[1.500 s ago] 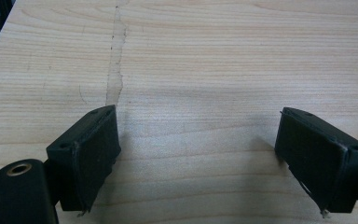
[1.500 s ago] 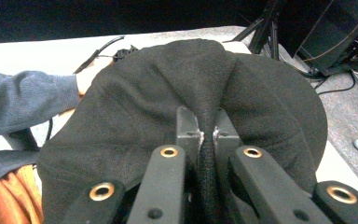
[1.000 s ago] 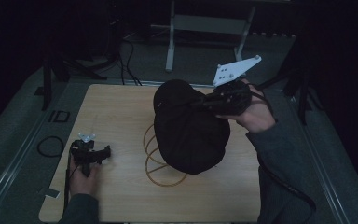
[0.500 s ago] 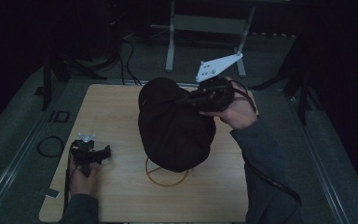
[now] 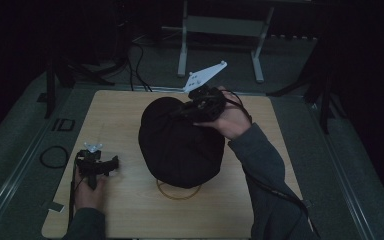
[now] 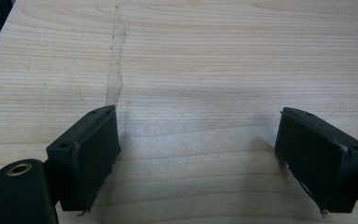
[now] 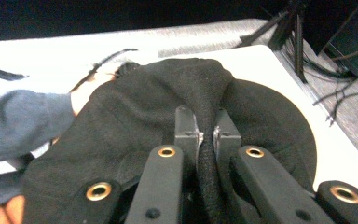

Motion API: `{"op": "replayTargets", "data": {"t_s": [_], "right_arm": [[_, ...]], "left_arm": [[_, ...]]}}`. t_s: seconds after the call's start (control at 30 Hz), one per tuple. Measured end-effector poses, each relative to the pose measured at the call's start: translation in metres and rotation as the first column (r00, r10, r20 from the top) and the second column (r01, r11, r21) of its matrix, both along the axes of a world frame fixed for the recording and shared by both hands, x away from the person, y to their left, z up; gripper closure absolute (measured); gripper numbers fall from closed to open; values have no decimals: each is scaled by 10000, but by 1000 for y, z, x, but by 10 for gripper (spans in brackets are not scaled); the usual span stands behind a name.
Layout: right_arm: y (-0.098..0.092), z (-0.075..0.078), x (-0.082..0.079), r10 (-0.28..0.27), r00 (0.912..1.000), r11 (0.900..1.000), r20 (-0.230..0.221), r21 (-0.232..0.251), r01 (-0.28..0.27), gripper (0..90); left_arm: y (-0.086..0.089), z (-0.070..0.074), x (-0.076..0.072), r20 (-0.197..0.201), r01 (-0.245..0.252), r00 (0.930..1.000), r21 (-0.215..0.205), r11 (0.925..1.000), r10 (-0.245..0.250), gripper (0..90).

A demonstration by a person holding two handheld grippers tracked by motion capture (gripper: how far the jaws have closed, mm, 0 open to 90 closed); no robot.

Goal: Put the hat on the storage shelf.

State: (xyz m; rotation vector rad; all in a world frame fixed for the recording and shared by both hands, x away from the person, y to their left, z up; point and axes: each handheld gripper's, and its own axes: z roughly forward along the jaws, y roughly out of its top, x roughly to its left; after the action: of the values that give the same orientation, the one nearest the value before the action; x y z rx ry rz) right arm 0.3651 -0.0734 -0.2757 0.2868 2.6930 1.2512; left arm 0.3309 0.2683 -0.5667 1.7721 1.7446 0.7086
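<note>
At the left edge of the high view a dark cable loop point(image 5: 54, 156) lies on the grey floor beside the worktop point(image 5: 120, 115), and above it a mark on the floor reads something like "ID" point(image 5: 63, 124); it is too dim to be sure of the letters. The left gripper point(image 5: 111, 164) rests on the worktop in the person's left hand point(image 5: 89, 188), whose sleeve is cut off by the bottom edge. In the left gripper view its two black jaws stand wide apart over bare wood grain, with nothing between them and a pale scuffed streak point(image 6: 115, 60) running away ahead of the left-side jaw.

To the right of that gripper, well apart from it, sits the black cloth bag point(image 5: 180, 145), bulging in the middle of the worktop. Its shape is hard to read in the dark; what it holds is hidden. A thin yellowish ring point(image 5: 178, 191) peeps out from under its near edge, most of it covered by the cloth.

At the bag's top right the right gripper point(image 5: 192, 111) is clamped on a gathered fold of the cloth, held in the right hand point(image 5: 230, 122). In the right gripper view the jaws are pressed together on a ridge of black fabric point(image 7: 207, 154), with the rest of the bag spreading ahead of them. The grey plate point(image 5: 205, 76) rises above this gripper.
</note>
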Motion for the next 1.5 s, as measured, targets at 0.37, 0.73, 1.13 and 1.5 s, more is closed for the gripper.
{"op": "replayTargets", "data": {"t_s": [0.37, 0.73, 1.13, 1.5], "right_arm": [[7, -16, 4, -82, 9996, 9989, -256, -461, 70, 802], [16, -24, 1, 151, 9991, 9963, -394, -840, -184, 737], [8, -22, 1, 203, 9986, 9978, -494, -627, -234, 682], [-9, -22, 1, -27, 9990, 9996, -449, -287, 14, 577]], "left_arm": [[0, 0, 0, 10, -4, 10000, -6, 10000, 4, 134], [0, 0, 0, 26, 4, 10000, -6, 10000, -4, 134], [0, 0, 0, 18, 9, 10000, 1, 10000, -9, 134], [0, 0, 0, 30, -5, 10000, -9, 10000, 5, 134]]}}
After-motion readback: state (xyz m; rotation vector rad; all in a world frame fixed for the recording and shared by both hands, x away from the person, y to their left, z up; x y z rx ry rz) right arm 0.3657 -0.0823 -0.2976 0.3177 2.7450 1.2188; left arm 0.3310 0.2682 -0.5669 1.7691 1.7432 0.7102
